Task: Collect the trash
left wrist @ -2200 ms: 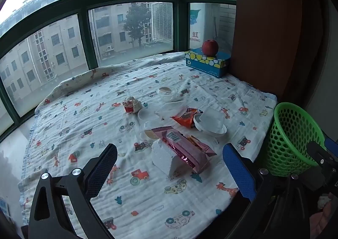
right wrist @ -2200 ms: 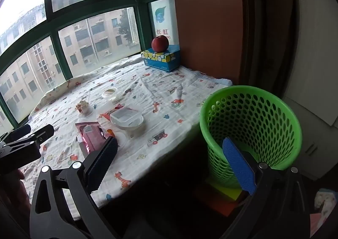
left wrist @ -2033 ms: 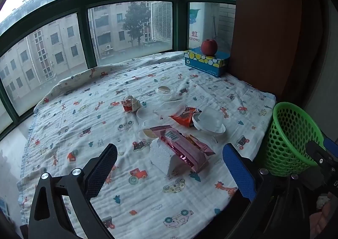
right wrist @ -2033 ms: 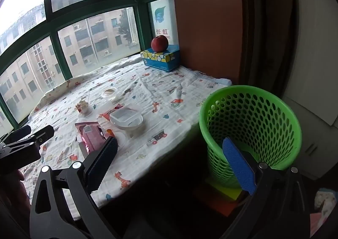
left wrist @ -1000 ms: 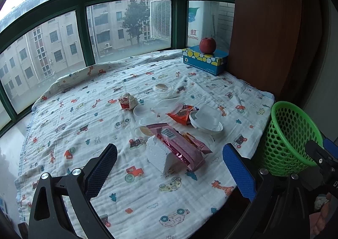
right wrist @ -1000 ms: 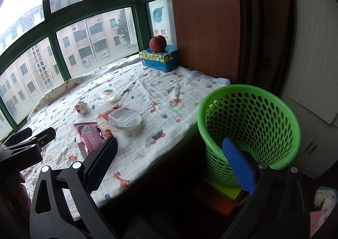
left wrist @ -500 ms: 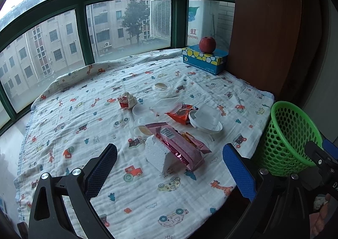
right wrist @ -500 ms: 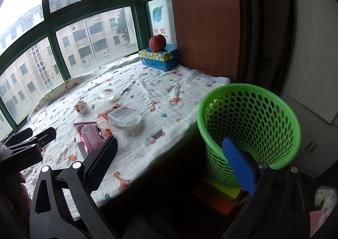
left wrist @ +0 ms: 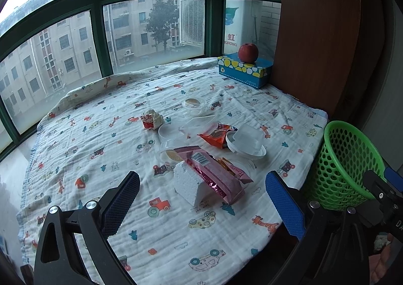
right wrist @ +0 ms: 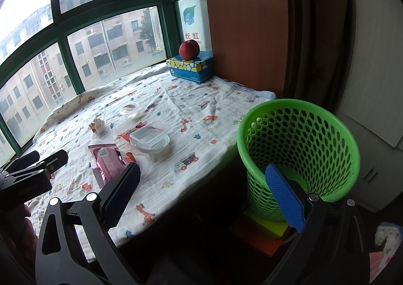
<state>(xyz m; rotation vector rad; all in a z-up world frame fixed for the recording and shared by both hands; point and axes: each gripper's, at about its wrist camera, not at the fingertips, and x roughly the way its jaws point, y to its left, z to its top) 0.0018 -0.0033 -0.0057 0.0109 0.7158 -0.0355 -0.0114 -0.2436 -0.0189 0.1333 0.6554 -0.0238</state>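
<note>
Left wrist view first: the left gripper hovers low over the near edge of the worktop, fingers spread wide and grasping nothing. Just ahead, at twelve o'clock, a white foam block lies under a pink wrapper. Beyond those, toward one o'clock, sits an upturned clear plastic tub, with an orange wrapper touching its left side. At eleven o'clock a small round cup with something tan inside rests beside the pink wrapper. Farther out, a crumpled red-and-white wrapper lies at eleven, and a lidded clear cup at twelve. All of it rests on a cartoon-print cloth. Far back at one o'clock, an apple sits on a blue tissue box by the window. At three o'clock, off the worktop's edge, stands the green basket.

Right wrist view now: the right gripper hangs beyond the worktop's edge, fingers released and holding nothing, the blue pad in front of the green basket at two o'clock. The left gripper shows at nine o'clock, with the person's hand below it.
</note>
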